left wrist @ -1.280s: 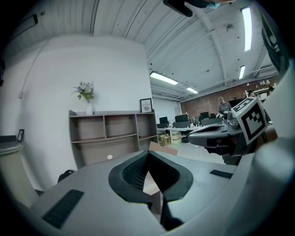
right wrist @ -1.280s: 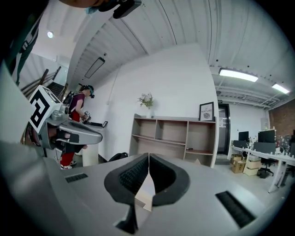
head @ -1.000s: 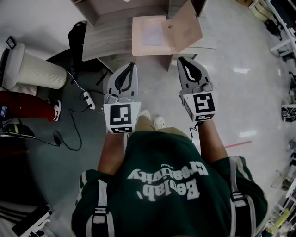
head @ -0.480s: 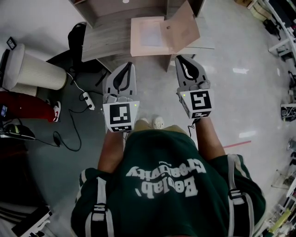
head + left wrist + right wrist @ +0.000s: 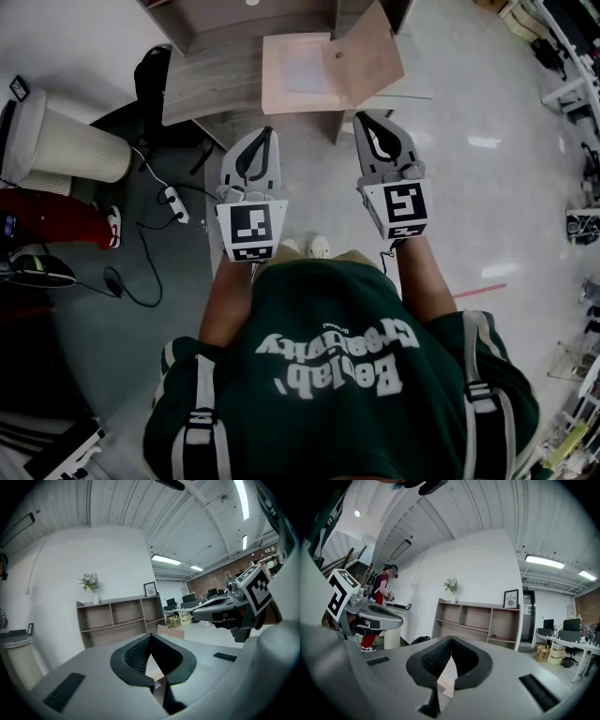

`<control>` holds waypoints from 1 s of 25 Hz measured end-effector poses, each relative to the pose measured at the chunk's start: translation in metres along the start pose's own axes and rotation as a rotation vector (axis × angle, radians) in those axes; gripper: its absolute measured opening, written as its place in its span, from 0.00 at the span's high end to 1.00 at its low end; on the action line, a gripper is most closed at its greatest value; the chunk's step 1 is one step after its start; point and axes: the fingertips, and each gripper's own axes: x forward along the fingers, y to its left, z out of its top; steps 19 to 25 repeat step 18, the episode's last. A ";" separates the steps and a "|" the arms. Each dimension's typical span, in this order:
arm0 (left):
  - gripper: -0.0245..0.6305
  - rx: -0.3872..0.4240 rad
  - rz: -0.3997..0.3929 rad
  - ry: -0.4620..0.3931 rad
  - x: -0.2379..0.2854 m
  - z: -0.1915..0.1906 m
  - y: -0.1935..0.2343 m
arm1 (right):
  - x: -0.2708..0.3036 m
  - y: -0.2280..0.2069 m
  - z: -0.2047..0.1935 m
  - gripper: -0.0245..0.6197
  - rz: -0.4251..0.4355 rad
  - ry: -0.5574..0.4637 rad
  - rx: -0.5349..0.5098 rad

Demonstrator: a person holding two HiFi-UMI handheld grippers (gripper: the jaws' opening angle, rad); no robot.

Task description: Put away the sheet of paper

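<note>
An open flat cardboard box (image 5: pixel 279 101) lies on the low wooden table (image 5: pixel 206 84), its lid flap (image 5: pixel 370 58) raised to the right. A pale sheet of paper (image 5: pixel 305 70) rests inside it. My left gripper (image 5: pixel 269 132) and right gripper (image 5: pixel 360 117) are held side by side above the floor, just short of the table's near edge, and both point at the box. Both are shut with nothing between the jaws, as the left gripper view (image 5: pixel 150 635) and the right gripper view (image 5: pixel 451 638) show. The flap (image 5: pixel 171 631) peeks past the left jaws.
A wooden shelf unit (image 5: pixel 117 618) stands against the white wall behind the table. On the floor at the left are a white ribbed cylinder (image 5: pixel 70 142), a power strip with cables (image 5: pixel 174 201) and a black bag (image 5: pixel 150 75). A person in red (image 5: pixel 380 587) stands at the left.
Both grippers have edged slightly forward toward the table. Their jaws stay shut and the box has not moved.
</note>
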 end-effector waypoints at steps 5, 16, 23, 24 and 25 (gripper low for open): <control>0.93 -0.010 -0.021 -0.026 0.003 0.009 -0.002 | 0.003 -0.005 0.005 0.91 0.001 -0.006 0.007; 0.93 0.018 -0.030 -0.020 0.011 0.008 -0.001 | 0.009 -0.005 0.007 0.91 0.002 -0.007 0.010; 0.93 0.018 -0.028 -0.020 0.012 0.006 0.002 | 0.012 -0.004 0.006 0.91 0.003 -0.006 0.008; 0.93 0.018 -0.028 -0.020 0.012 0.006 0.002 | 0.012 -0.004 0.006 0.91 0.003 -0.006 0.008; 0.93 0.018 -0.028 -0.020 0.012 0.006 0.002 | 0.012 -0.004 0.006 0.91 0.003 -0.006 0.008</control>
